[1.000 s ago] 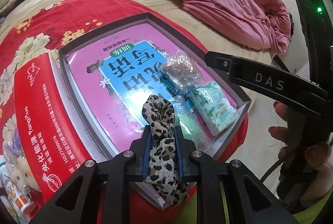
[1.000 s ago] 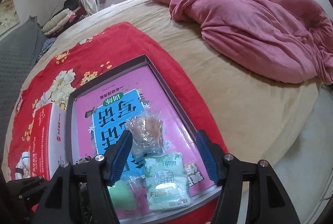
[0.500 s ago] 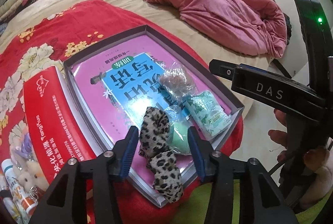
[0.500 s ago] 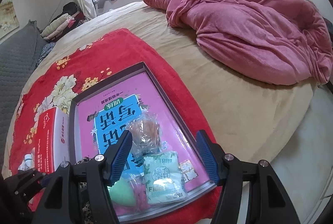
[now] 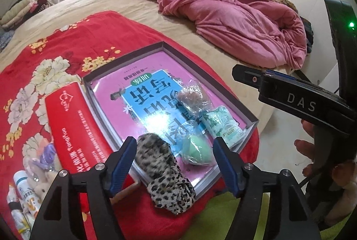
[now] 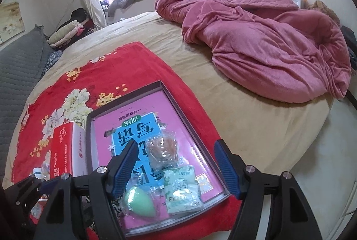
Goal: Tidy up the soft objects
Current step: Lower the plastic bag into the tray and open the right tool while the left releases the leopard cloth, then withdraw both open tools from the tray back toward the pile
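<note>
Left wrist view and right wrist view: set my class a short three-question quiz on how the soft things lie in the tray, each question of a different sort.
1. True or false: the leopard-print cloth lies wholly inside the tray.
2. Which lies nearest the cloth? A) green sponge B) white-green packet C) brown item in a clear wrapper
3. Fill in: the left gripper is ____ , its fingers clear of the cloth.

Key
1. False: its near end hangs over the tray's rim onto the red blanket.
2. A.
3. Open; its jaws have just been opening, and the cloth lies loose between them.
</note>
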{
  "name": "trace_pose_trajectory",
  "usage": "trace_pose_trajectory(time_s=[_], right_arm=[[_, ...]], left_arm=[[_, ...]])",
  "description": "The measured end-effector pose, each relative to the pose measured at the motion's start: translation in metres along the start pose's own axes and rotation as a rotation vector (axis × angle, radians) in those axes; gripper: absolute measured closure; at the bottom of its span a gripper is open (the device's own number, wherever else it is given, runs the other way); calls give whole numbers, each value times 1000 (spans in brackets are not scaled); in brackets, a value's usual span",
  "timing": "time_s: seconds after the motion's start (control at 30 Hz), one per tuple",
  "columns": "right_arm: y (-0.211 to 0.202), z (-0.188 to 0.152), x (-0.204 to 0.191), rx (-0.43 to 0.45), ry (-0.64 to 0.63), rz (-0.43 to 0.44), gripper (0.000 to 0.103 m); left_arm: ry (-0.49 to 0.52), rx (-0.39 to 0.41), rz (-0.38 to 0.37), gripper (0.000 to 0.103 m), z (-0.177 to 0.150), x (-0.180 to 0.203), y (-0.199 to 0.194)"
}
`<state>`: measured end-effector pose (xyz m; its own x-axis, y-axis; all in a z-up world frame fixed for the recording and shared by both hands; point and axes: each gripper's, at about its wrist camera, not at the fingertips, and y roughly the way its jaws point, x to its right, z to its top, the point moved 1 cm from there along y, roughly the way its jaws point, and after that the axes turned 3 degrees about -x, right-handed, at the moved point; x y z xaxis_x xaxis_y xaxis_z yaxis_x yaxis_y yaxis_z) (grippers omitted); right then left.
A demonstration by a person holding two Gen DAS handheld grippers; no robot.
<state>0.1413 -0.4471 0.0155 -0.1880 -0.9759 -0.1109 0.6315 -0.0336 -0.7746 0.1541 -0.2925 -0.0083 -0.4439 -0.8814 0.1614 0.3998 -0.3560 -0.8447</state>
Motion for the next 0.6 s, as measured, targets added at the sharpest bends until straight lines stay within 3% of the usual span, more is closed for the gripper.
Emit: trace_pose_trajectory(time_s=[0.6], right_arm=[[-43,-4,-41,57,-63,2,29]], left_arm=[[-60,71,50,27,-15,-36,-54]])
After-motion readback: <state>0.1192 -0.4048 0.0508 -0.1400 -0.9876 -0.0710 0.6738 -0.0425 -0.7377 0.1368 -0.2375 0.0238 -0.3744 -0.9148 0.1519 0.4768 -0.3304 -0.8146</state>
